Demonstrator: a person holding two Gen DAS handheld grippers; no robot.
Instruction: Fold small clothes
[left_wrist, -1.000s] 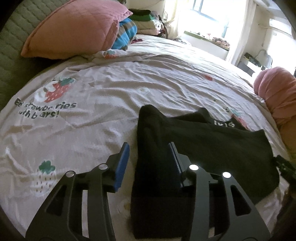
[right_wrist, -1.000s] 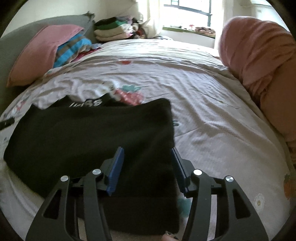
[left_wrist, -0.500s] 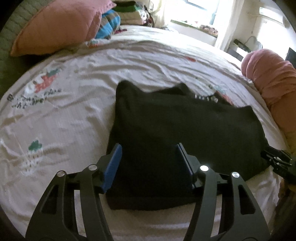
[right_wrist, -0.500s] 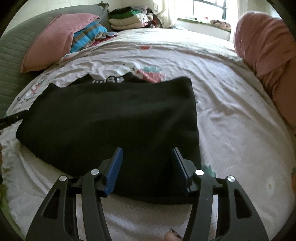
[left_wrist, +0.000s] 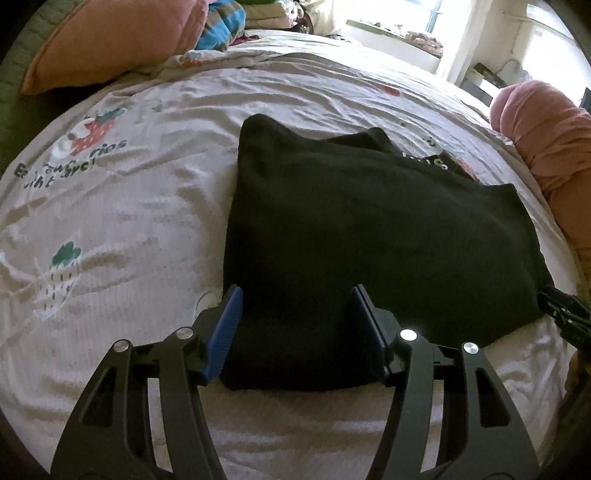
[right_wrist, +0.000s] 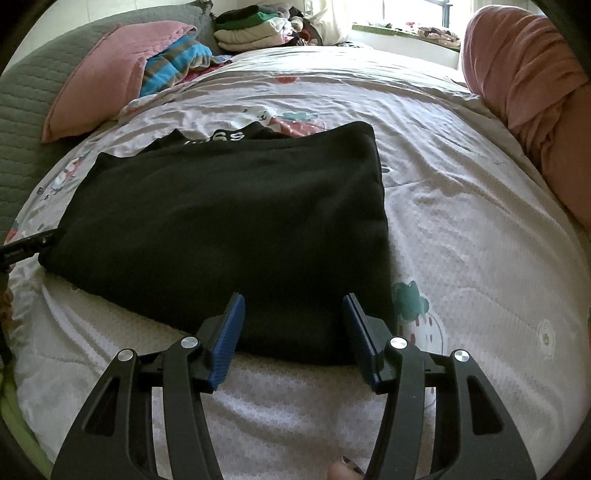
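A black garment lies folded flat on the strawberry-print bed sheet; white lettering shows at its far edge. It also shows in the right wrist view. My left gripper is open, its jaws astride the garment's near left corner, holding nothing. My right gripper is open, its jaws astride the garment's near right corner, holding nothing. The right gripper's tip shows at the right edge of the left wrist view.
A pink pillow and a striped blue cloth lie at the head of the bed, with a stack of folded clothes behind. A rolled pink blanket lies along the right. A window is at the back.
Both grippers have pulled back toward me and risen from the garment. The black garment now lies flat and spread, its near edge between the open jaws.
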